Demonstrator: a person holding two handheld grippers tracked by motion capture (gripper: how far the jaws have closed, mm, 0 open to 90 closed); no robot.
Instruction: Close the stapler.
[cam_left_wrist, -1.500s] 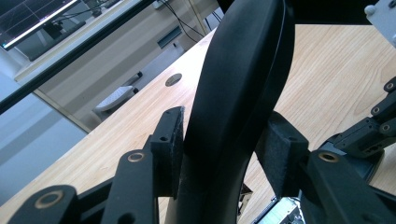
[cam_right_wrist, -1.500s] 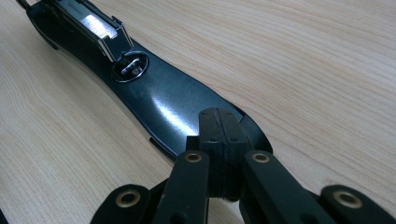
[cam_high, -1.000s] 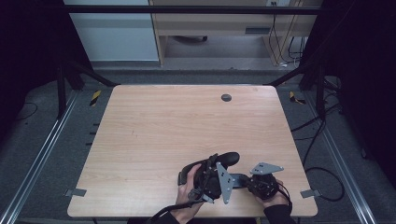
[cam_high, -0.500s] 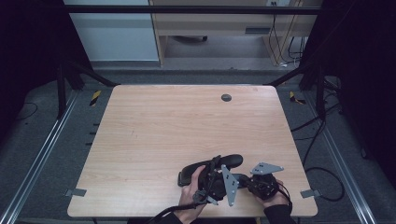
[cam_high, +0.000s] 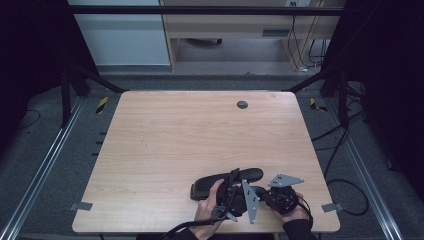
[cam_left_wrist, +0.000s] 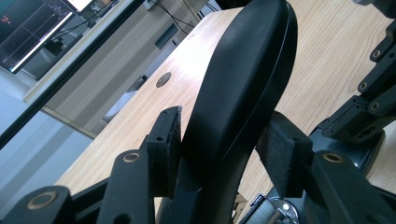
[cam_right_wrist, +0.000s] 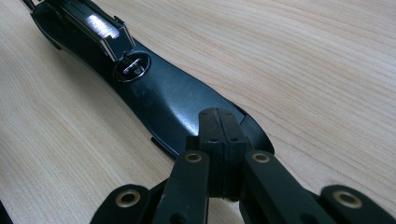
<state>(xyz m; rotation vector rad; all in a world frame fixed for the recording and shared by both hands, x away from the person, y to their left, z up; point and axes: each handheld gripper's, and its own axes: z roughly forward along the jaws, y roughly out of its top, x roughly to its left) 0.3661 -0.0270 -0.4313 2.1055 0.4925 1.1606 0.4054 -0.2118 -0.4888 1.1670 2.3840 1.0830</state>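
Observation:
A black stapler (cam_high: 207, 184) lies near the table's front edge, right of the middle. My left gripper (cam_high: 231, 187) straddles its rounded top arm (cam_left_wrist: 252, 60), and the left gripper (cam_left_wrist: 219, 135) has both pads against the arm's sides. The stapler's base (cam_right_wrist: 168, 102), with its metal anvil plate (cam_right_wrist: 133, 65), stretches away from my right gripper (cam_right_wrist: 218, 116). That gripper is shut, with its joined tips resting on the near end of the base. In the high view the right gripper (cam_high: 260, 192) sits just right of the left one, and a hand holds each.
A round grommet hole (cam_high: 242, 104) sits near the far edge of the wooden table (cam_high: 165, 140). Cables lie on the floor at the right (cam_high: 345, 185). A lit monitor (cam_left_wrist: 28, 28) stands beyond the table in the left gripper view.
The left gripper and the stapler's top have shifted very slightly toward the front edge. The right gripper has stayed put.

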